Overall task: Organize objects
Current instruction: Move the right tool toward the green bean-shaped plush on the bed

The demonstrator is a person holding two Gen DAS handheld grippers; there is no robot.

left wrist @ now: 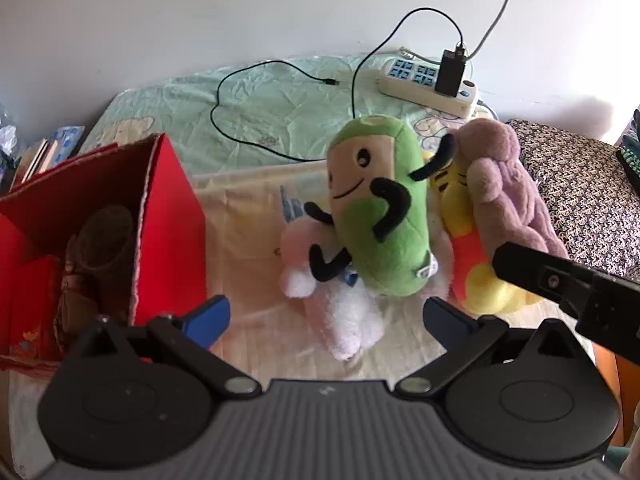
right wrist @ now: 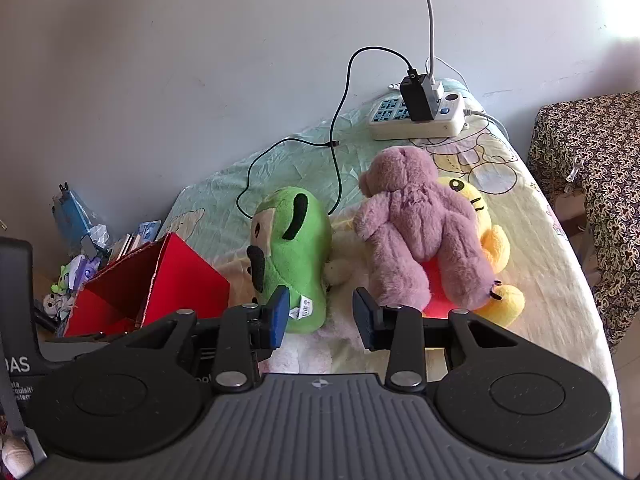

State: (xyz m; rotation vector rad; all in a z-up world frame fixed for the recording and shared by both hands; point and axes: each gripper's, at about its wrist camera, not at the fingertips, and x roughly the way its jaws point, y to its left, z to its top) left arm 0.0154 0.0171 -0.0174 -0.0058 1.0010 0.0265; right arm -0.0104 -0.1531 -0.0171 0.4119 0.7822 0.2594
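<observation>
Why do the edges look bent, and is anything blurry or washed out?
Both views are fisheye, so the bed and wall curve. Left wrist view: the pink plush looks soft and pale, the wall overexposed at right. Right wrist view: sharper, with bright glare top right.

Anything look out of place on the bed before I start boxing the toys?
The power strip with a black charger lies on the bedding, its loose cable trailing toward the green plush. The red box has a ragged edge.
</observation>
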